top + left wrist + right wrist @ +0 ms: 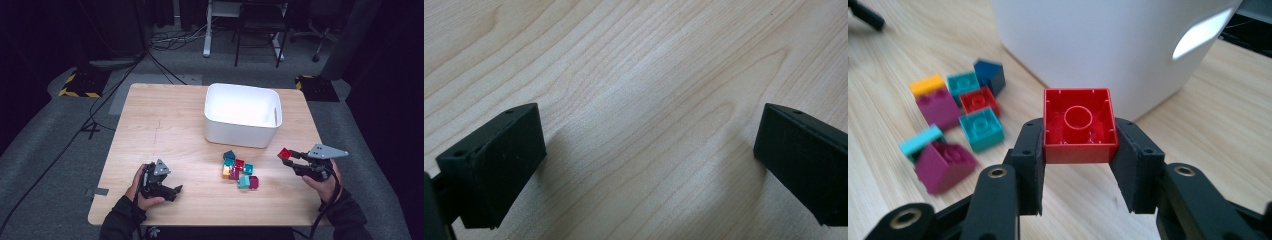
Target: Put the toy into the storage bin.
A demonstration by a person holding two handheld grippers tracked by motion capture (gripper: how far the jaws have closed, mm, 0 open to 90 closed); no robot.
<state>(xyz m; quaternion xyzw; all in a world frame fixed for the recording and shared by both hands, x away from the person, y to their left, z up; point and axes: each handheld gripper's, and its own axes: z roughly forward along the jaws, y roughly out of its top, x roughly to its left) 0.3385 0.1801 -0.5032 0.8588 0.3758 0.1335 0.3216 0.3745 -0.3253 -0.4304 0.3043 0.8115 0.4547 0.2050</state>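
My right gripper point(1078, 150) is shut on a red brick point(1077, 125), hollow underside toward the camera. In the high view the red brick point(284, 154) hangs above the table at the right, held by the right gripper point(290, 156), just right of a pile of loose bricks point(239, 171). The white bin point(243, 114) stands behind it; its wall point(1108, 45) rises right behind the held brick. My left gripper point(175, 192) rests low at the table's front left, jaws wide apart over bare wood point(649, 130), nothing between them.
The pile holds several teal, magenta, red, orange and dark blue bricks point(955, 120). The wooden table point(160, 125) has bare wood on its left half. Beyond the far edge lie cables and chair legs on a grey floor.
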